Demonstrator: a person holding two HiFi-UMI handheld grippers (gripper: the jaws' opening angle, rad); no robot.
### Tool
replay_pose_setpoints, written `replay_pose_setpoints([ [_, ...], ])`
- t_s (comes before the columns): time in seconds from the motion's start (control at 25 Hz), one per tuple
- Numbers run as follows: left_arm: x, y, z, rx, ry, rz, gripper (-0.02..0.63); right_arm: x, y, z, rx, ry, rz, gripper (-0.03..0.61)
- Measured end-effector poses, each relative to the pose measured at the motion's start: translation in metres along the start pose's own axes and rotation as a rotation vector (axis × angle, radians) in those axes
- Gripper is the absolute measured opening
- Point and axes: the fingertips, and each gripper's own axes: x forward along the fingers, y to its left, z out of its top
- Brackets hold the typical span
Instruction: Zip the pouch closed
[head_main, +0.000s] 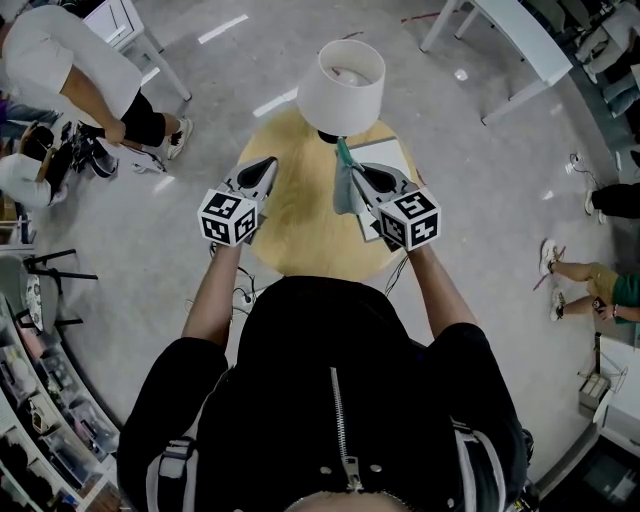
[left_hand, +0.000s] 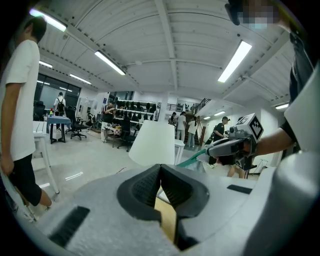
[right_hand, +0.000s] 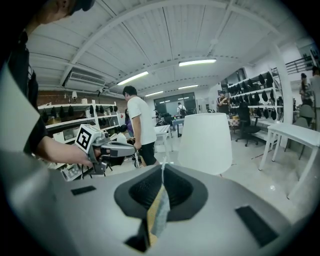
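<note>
My right gripper (head_main: 356, 173) is clamped on an edge of the pouch (head_main: 344, 196), dangling it over the table (head_main: 300, 240). My left gripper (head_main: 267, 164) is clenched on nothing, well apart. Zipping seems not begun; the zip itself isn't visible.

One round wooden bench (head_main: 300, 215), one white conical lampshade (head_main: 342, 85), one teal-grey fabric pouch (head_main: 346, 188), one flat white pad (head_main: 388, 155); two tongs: left tongs (head_main: 267, 163), right tongs (head_main: 354, 173).

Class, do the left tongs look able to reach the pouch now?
Probably yes: the pouch hangs from the right tongs, with only open space between it and the shut left tongs.
</note>
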Motion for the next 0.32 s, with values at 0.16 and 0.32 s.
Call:
replay_pose_setpoints([
  [0.16,-0.0004,0.0008,0.0011,-0.003,-0.003,0.000,0.002,0.0003,0.0001,0.0000,0.000,0.001,-0.001,0.018],
  [0.32,0.0010,-0.0008,0.0009,-0.004,-0.001,-0.002,0.002,-0.0012,0.0006,0.0007,-0.001,-0.001,0.002,0.018],
])
